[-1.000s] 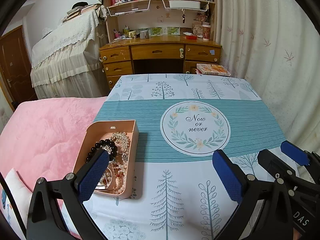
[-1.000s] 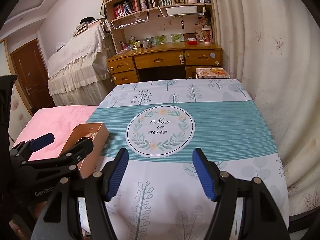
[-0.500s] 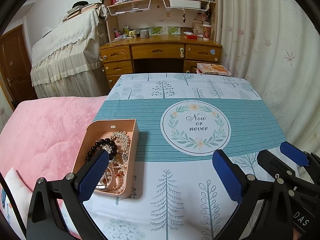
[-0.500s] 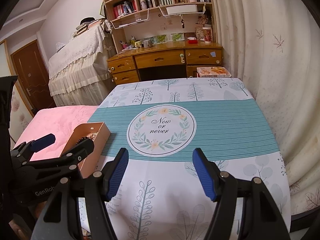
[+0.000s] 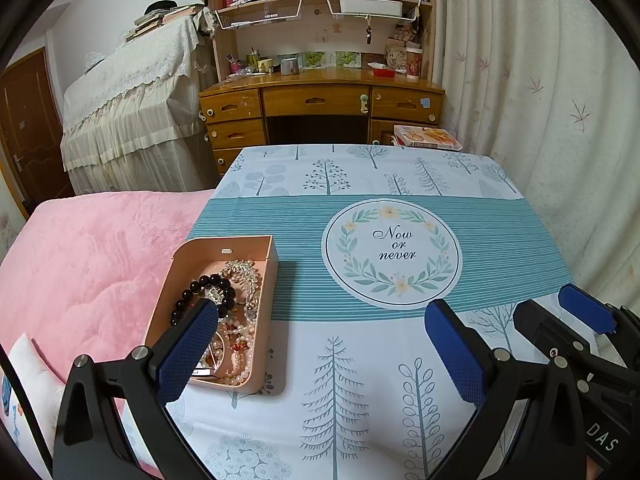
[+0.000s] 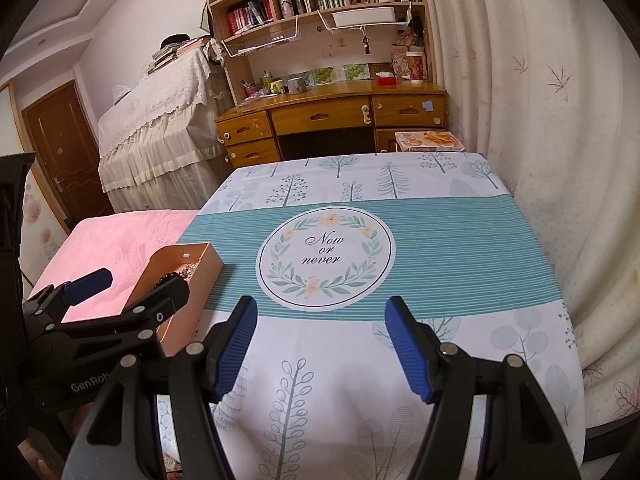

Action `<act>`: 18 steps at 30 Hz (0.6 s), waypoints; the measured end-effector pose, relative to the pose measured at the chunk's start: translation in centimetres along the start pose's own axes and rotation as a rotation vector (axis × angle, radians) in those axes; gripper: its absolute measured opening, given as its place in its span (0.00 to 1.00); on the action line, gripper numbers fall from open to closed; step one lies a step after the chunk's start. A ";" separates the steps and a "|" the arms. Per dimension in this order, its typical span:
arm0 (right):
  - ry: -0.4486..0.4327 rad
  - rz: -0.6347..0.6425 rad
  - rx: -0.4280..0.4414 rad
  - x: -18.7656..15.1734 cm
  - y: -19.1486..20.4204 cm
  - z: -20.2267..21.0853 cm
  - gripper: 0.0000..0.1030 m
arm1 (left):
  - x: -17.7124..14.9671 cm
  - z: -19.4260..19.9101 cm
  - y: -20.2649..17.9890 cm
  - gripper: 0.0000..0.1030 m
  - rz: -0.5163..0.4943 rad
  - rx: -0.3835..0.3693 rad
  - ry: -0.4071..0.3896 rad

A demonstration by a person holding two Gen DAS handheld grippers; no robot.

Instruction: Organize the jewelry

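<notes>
Nothing on the table (image 5: pixel 360 400) has shifted since a second ago; both views barely drifted. Left gripper (image 5: pixel 316 344) and right gripper (image 6: pixel 322 346) hang wide and empty. At the table's left edge, the open peach plastic tray (image 5: pixel 267 280) holds a tangled black bead bracelet (image 5: pixel 200 284), pearl strands (image 5: pixel 240 344) and silvery pieces. Lifting one strand would likely snag others, or nudge the tray off.

A table under a tree-print tablecloth (image 5: pixel 360 380) carries a pink jewelry tray (image 5: pixel 269 276) near its left edge.
</notes>
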State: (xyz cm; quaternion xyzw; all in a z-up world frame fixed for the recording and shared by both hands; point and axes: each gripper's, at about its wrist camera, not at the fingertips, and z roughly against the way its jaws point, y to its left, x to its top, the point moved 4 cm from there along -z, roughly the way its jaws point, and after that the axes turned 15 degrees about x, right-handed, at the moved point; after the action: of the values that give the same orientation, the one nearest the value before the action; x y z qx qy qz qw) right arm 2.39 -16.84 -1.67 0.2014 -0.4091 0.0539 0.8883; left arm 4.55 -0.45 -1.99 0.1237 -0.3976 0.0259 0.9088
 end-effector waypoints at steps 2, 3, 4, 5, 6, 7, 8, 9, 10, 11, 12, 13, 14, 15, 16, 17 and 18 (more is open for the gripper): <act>0.001 -0.002 0.002 0.0 0.0 0.0 0.65 | 0.0 0.0 0.0 0.99 0.000 -0.002 0.002; 0.002 -0.003 0.003 -0.2 0.3 0.0 0.65 | 0.0 0.0 0.0 0.99 0.001 -0.002 0.002; 0.003 -0.004 0.003 -0.2 0.4 -0.1 0.65 | 0.0 0.0 -0.1 0.99 0.000 -0.003 0.004; 0.004 -0.005 0.004 -0.3 0.5 -0.1 0.65 | -0.3 -0.1 -0.1 0.99 0.001 -0.003 0.006; 0.004 -0.006 0.005 -0.2 0.5 -0.1 0.65 | -0.4 -0.2 -0.2 0.99 0.001 -0.003 0.007; 0.004 -0.006 0.005 -0.3 0.4 -0.1 0.65 | -0.5 -0.2 -0.3 0.99 0.001 -0.004 0.008; 0.004 -0.006 0.006 -0.3 0.7 -0.1 0.65 | -0.6 -0.3 -0.3 0.99 0.002 -0.004 0.009; 0.003 -0.005 0.005 -0.4 0.7 -0.1 0.65 | -0.7 -0.3 -0.3 0.99 0.003 -0.005 0.009; 0.002 -0.004 0.004 -0.3 0.5 -0.1 0.65 | -0.8 -0.3 -0.4 0.99 0.003 -0.005 0.008; 0.002 -0.005 0.005 -0.2 0.3 0.0 0.65 | -0.6 -0.3 -0.3 0.99 0.003 -0.004 0.008; 0.003 -0.005 0.005 -0.2 0.4 -0.1 0.65 | -0.7 -0.3 -0.3 0.99 0.004 -0.005 0.009; 0.004 -0.006 0.006 -0.2 0.4 -0.1 0.65 | -0.7 -0.3 -0.4 0.99 0.004 -0.005 0.010; 0.005 -0.007 0.006 -0.3 0.4 -0.1 0.65 | -0.6 -0.3 -0.3 0.99 0.003 -0.004 0.011; 0.004 -0.007 0.006 -0.2 0.3 -0.1 0.65 | -0.7 -0.3 -0.3 0.99 0.002 -0.004 0.013; 0.005 -0.009 0.006 -0.2 0.3 -0.1 0.65 | -0.8 -0.4 -0.5 0.99 0.002 -0.004 0.016; 0.006 -0.010 0.007 -0.3 0.4 -0.1 0.65 | -0.9 -0.4 -0.5 0.99 0.002 -0.005 0.018; 0.007 -0.011 0.008 -0.5 0.8 -0.1 0.65 | -1.0 -0.5 -0.6 0.99 0.002 -0.007 0.022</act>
State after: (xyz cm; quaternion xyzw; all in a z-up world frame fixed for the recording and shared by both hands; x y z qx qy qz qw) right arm 1.91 -16.05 -1.89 0.2070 -0.4046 0.0514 0.8893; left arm 4.32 -0.83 -3.13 0.1200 -0.3878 0.0268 0.9135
